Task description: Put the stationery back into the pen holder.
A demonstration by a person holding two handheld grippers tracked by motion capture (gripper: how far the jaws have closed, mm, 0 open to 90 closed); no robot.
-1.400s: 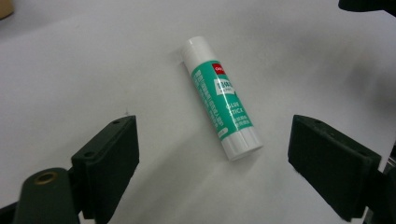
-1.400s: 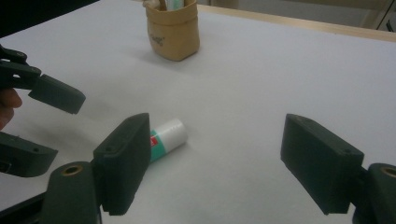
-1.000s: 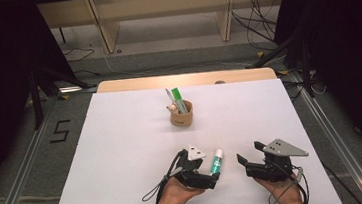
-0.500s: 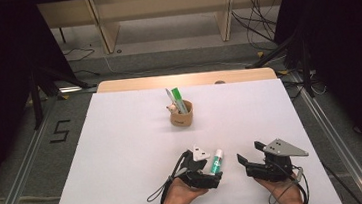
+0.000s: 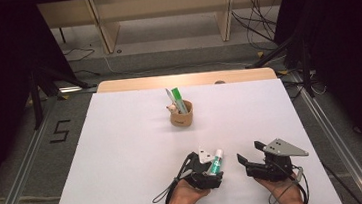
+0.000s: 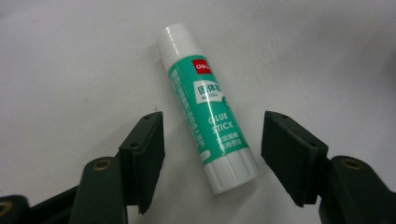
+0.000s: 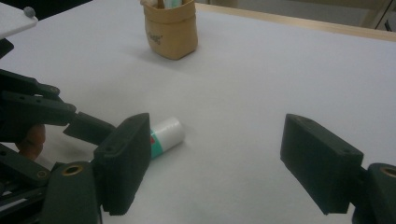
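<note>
green-and-white plastic glue stick (image 6: 208, 126) lying flat on white table sheet (image 5: 123, 152), lower centre of high view. left gripper (image 6: 212, 163) spread wide, jaws straddling the tube's base without touching, likely lined up for a pinch. right gripper (image 7: 215, 163) spread too, idle at lower right. tan pen pot (image 5: 182, 115) above centre, probably the destination.

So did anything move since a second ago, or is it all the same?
Almost nothing moved. The left gripper stays open around the glue stick, which lies flat on the white table, not yet squeezed. The right gripper waits open beside it, in the same spot. The brown pen cup has not moved either.
</note>
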